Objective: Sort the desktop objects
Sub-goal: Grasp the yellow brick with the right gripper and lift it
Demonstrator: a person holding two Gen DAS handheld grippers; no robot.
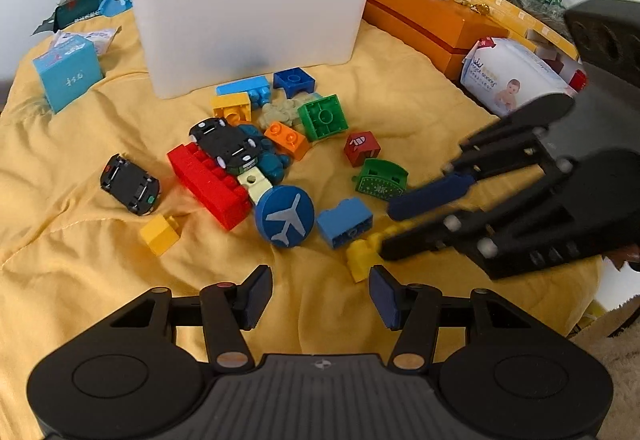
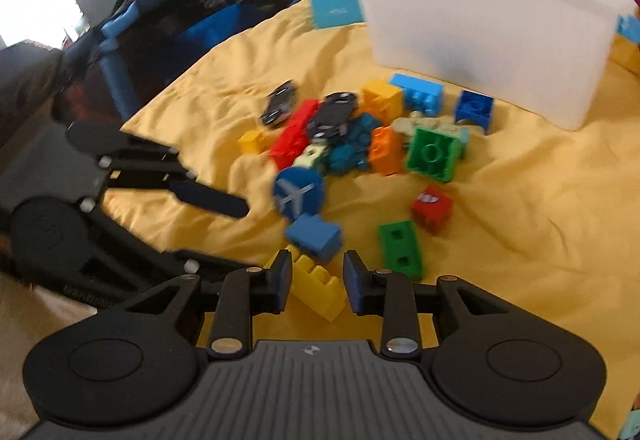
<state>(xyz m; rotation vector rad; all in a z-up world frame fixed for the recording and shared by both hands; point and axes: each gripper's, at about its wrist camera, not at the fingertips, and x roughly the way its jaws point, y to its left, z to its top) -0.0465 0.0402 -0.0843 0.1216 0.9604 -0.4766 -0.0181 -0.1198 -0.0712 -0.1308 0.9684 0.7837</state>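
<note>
Right tongs (image 2: 316, 282) spread around yellow stepped brick (image 2: 316, 286), left tongs (image 1: 320, 296) spread, brick just beside

Soft daylight fills both pictures. A bright window (image 2: 24, 0) glares white in the right view, which is smeared and blurry. Edges bend round, and the corners go dark.

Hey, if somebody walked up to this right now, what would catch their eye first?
Probably the heap of bright toy bricks on the yellow cloth, with the blue airplane disc at its near edge. Behind it stands a big white tub. At the front, the open right gripper straddles a yellow brick.
</note>
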